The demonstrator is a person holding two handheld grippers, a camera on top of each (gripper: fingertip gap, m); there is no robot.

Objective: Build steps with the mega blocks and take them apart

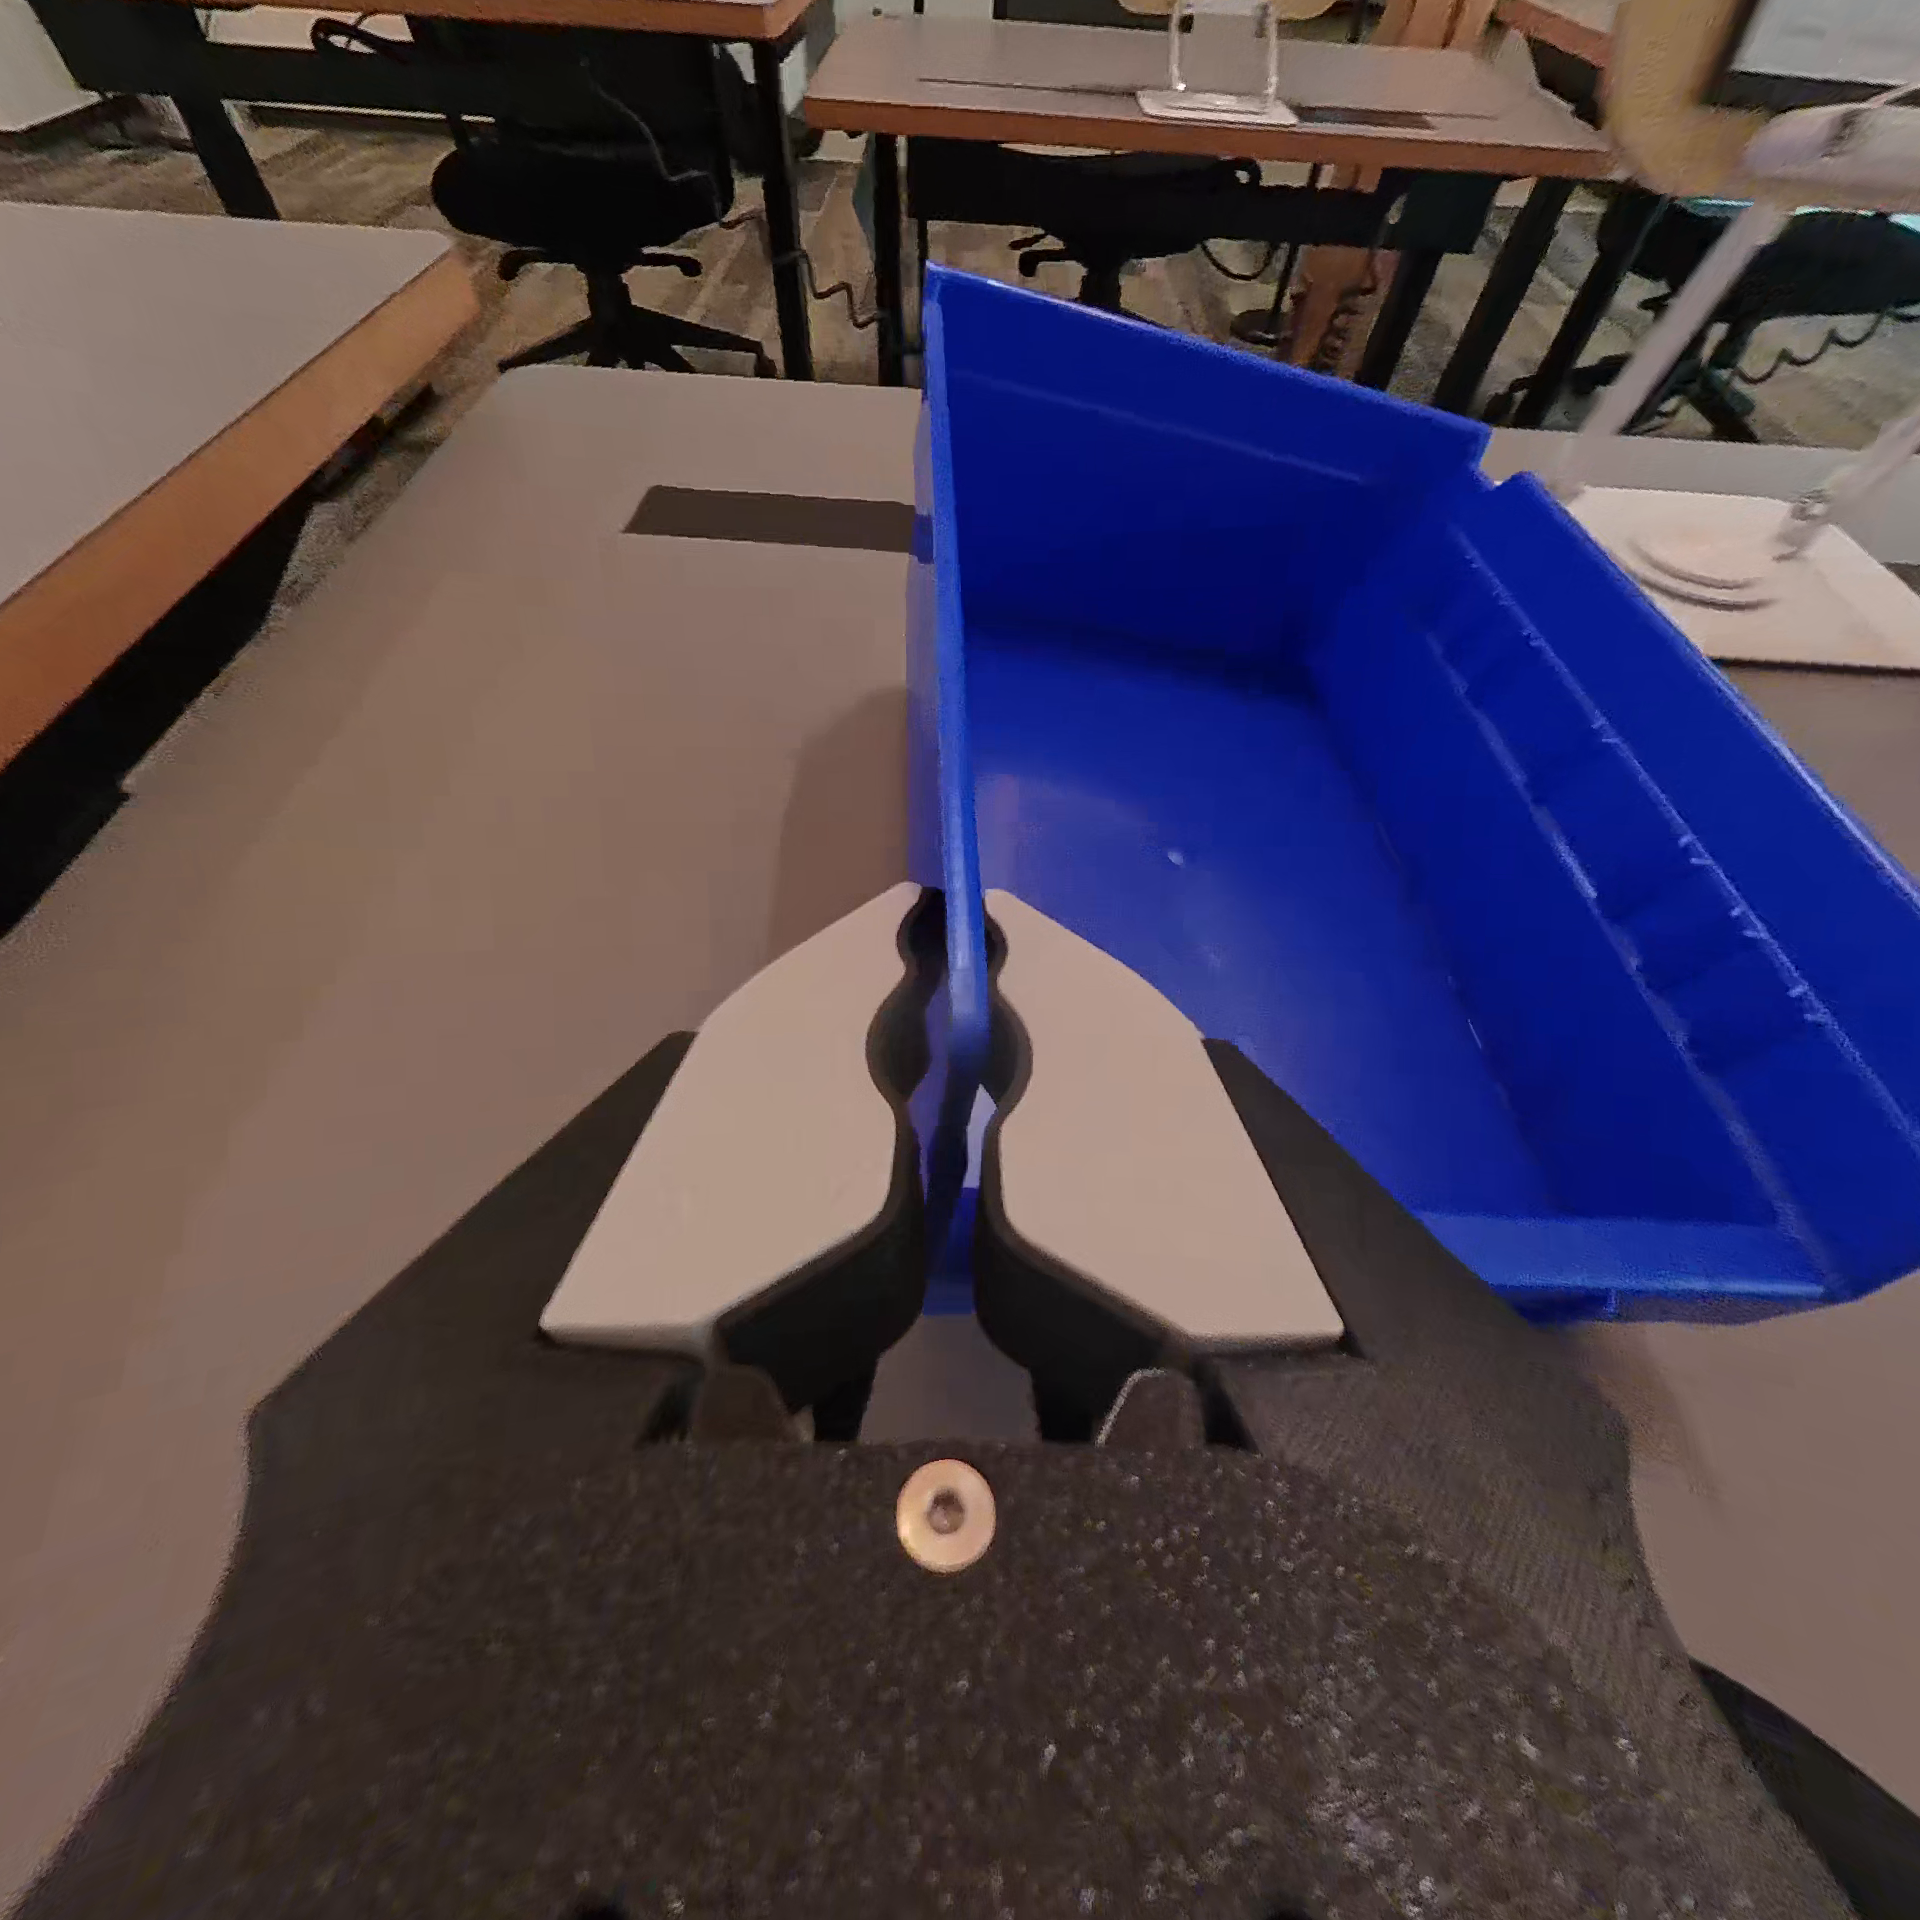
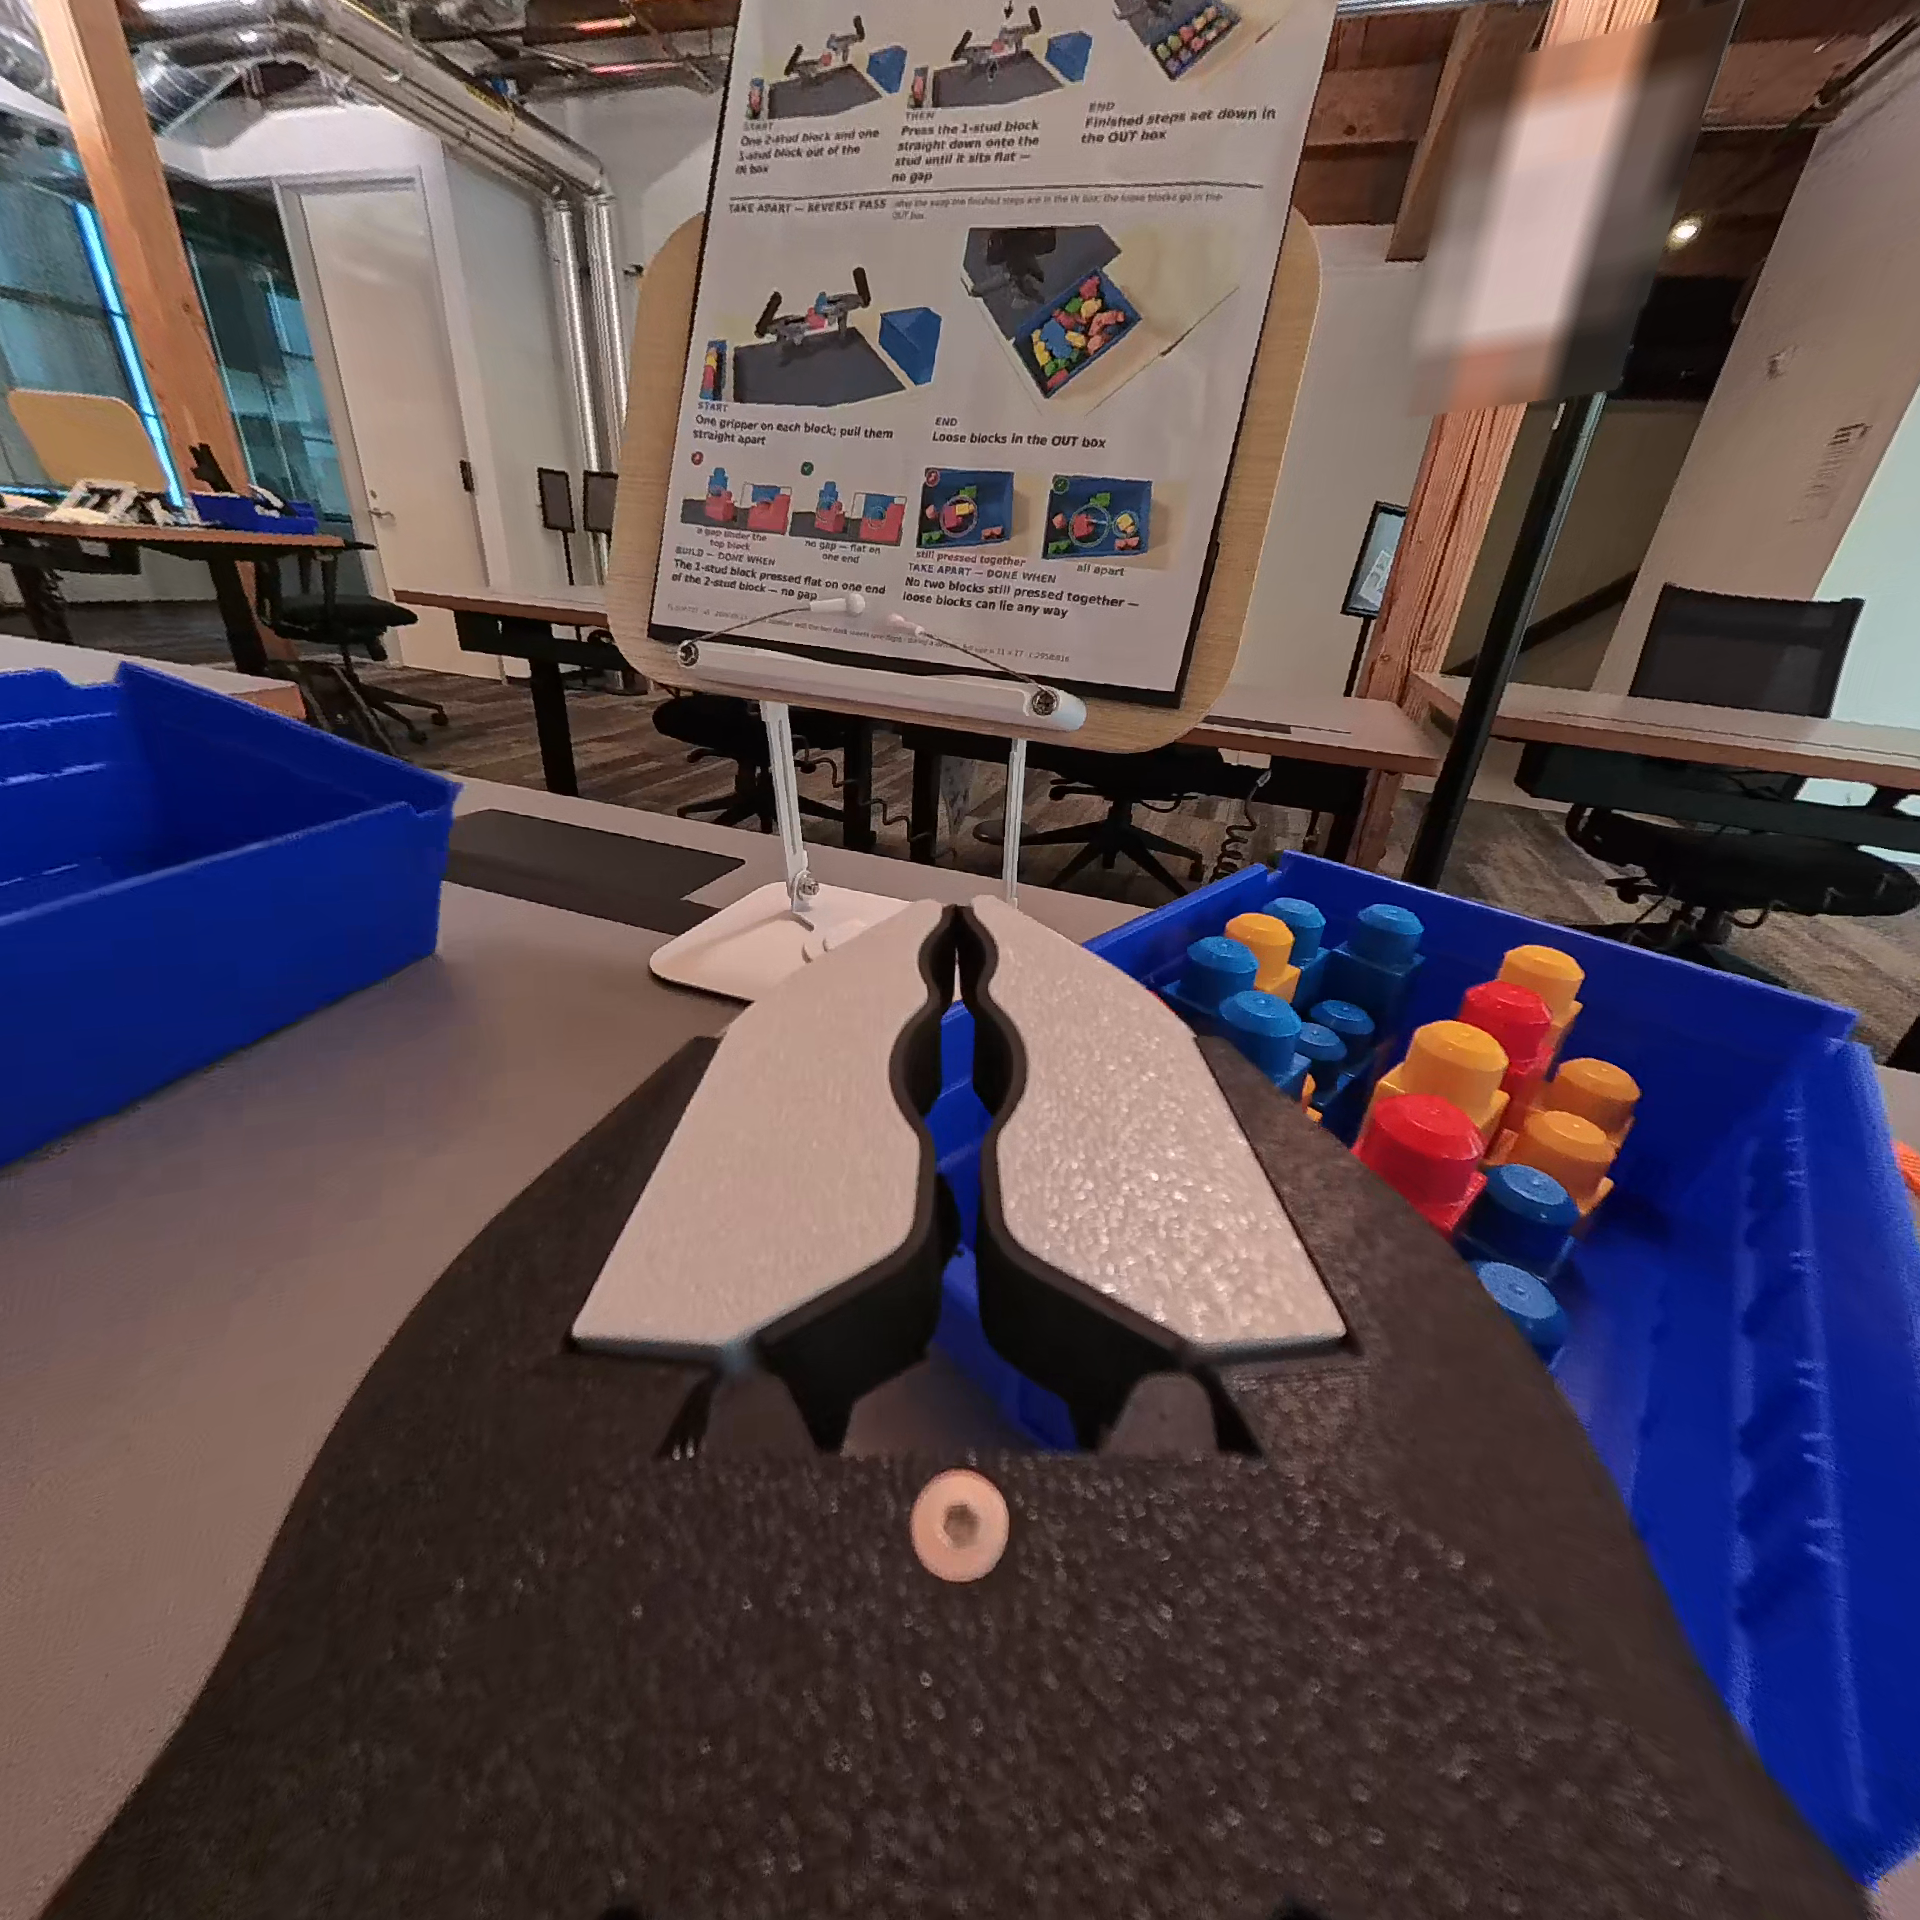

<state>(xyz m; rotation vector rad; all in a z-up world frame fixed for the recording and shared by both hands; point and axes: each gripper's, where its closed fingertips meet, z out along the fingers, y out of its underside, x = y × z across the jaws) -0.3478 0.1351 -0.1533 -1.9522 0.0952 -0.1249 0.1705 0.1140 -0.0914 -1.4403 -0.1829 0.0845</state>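
Blocks [image 2: 1455, 1101] of chunky plastic with round studs stand packed in the blue bin [image 2: 1766, 1247] on the right: blue, orange and red, about a dozen and a half pieces as far as the crowding lets me count. Two bins show in all. The second bin [image 1: 1299, 831], of the same smooth blue plastic with ribbed walls, has nothing inside and sits to the left on the grey table [image 1: 416, 831].

The left gripper [image 1: 958, 925] has its jaws closed on the near side wall of that second bin. The right gripper [image 2: 956, 920] has its jaws pressed together with nothing between them, above the near corner of the block bin. Both have pale pebbled fingers on rough black bodies.

A sheet on a wooden board [image 2: 1262, 499] stands on a white stand [image 2: 748, 940]. Desks and black chairs fill the room behind.
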